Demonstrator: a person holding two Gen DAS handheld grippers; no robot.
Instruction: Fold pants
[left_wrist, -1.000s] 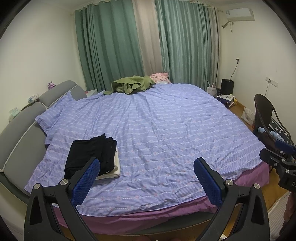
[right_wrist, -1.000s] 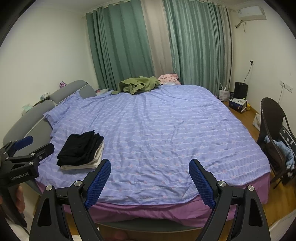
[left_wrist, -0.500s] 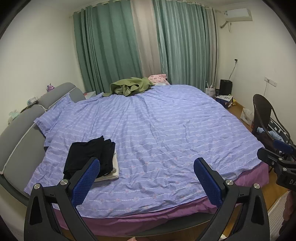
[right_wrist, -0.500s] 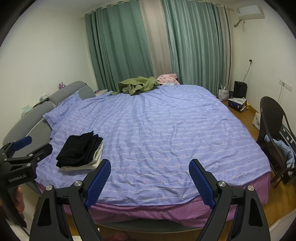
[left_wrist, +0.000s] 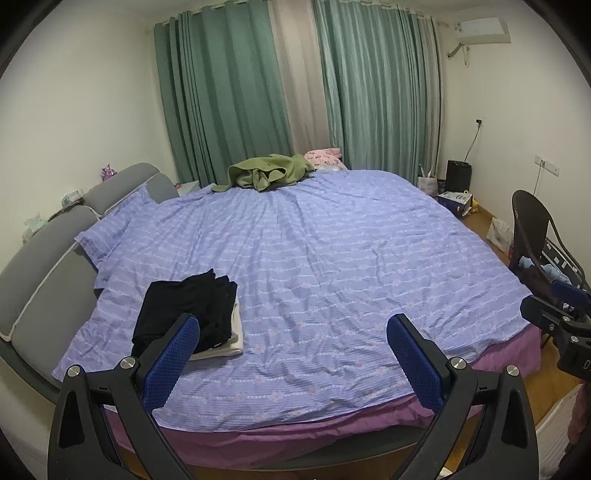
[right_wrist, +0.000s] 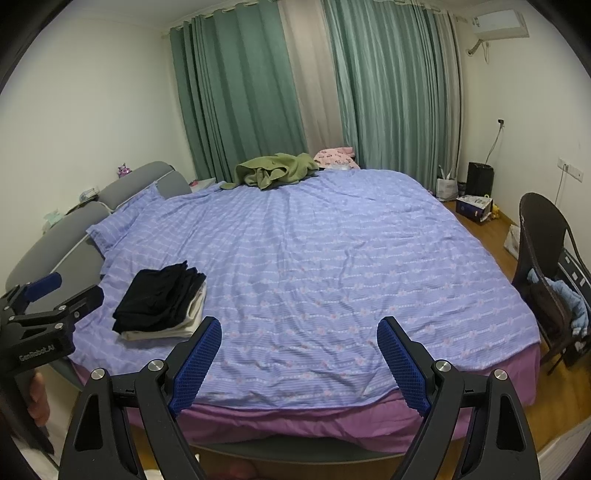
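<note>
Left wrist view: both grippers hovered open and empty before the foot edge of the wide bed with its lilac striped cotton cover.

The left gripper had its blue mesh-padded fingers spread wide, gripping nothing; the right gripper was likewise gaping and empty, level above the bed's near edge. The folded black pants lay on a folded white cloth on the bed's near-left part, beside the grey padded headboard. A crumpled olive-green garment and a pink patterned cloth sat at the bed's far edge, before the teal curtains. A dark wicker chair stood right of the bed. The left gripper's body read "GenRobot.AI".
</note>
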